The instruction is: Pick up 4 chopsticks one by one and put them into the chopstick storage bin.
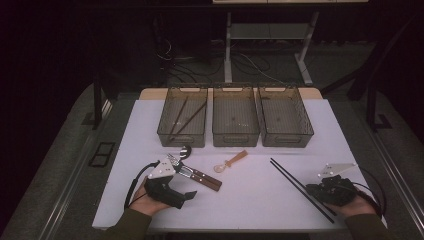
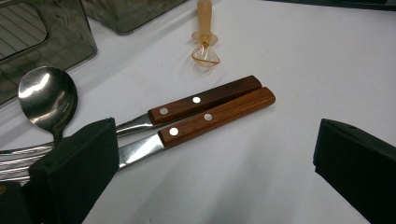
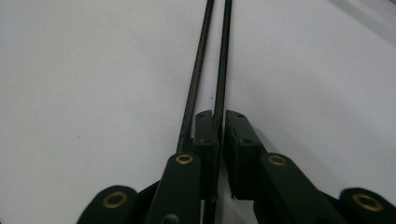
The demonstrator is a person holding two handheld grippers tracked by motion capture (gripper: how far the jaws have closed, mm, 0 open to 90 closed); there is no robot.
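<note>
Two black chopsticks lie side by side on the white table at the right. My right gripper is at their near end, shut on one chopstick; the other chopstick runs just outside its left jaw. At the left, a knife and a fork with wooden handles lie next to a steel spoon. My left gripper stands open beside them, with its left jaw over the blades and nothing gripped. The wooden handles lie ahead of the jaws.
Three smoky plastic bins stand in a row at the back: the left bin holds brown chopsticks, beside it the middle bin and right bin. A small amber plastic spoon lies mid-table, also the amber spoon beyond the handles.
</note>
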